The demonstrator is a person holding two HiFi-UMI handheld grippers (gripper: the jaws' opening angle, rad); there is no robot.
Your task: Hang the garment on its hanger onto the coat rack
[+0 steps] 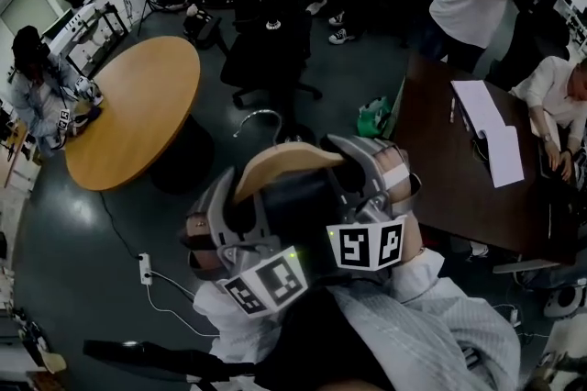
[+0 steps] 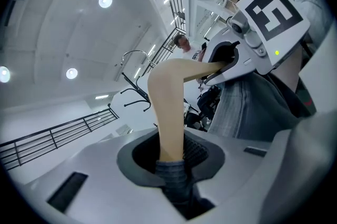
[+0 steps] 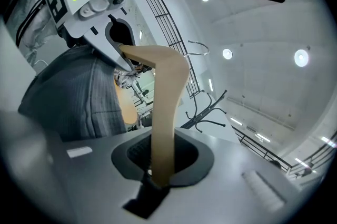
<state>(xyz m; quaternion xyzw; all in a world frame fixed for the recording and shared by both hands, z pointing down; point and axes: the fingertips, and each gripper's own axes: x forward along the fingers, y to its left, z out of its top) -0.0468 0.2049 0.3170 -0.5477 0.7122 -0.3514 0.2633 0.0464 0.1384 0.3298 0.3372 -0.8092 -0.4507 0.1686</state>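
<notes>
While the person holds it up in front of the chest, the wooden hanger (image 1: pixel 286 165) is gripped at both ends. The left gripper (image 2: pixel 171 157) has its jaws narrowed onto the hanger's left arm, and a bunch of blue-grey cloth sits in the jaws just under the wood. The right gripper (image 3: pixel 160 165) is closed the same way on the right arm, the wood standing straight up between its pads. In the head view the left gripper shows at the hanger's left end and the right gripper at its right end, the marker cubes turned toward the camera. The metal hook (image 1: pixel 260 119) rises from the middle of the hanger and curls away from the person. The garment (image 2: pixel 247 107), grey with fine stripes, hangs from the hanger's shoulders between the two grippers. The coat rack (image 3: pixel 208 110), black with curved arms, shows in both gripper views beyond the hanger, apart from the hook and not touching it. On the floor beyond the grippers stand a round wooden table (image 1: pixel 138 109) to the left and a dark desk (image 1: pixel 459 187) to the right.
</notes>
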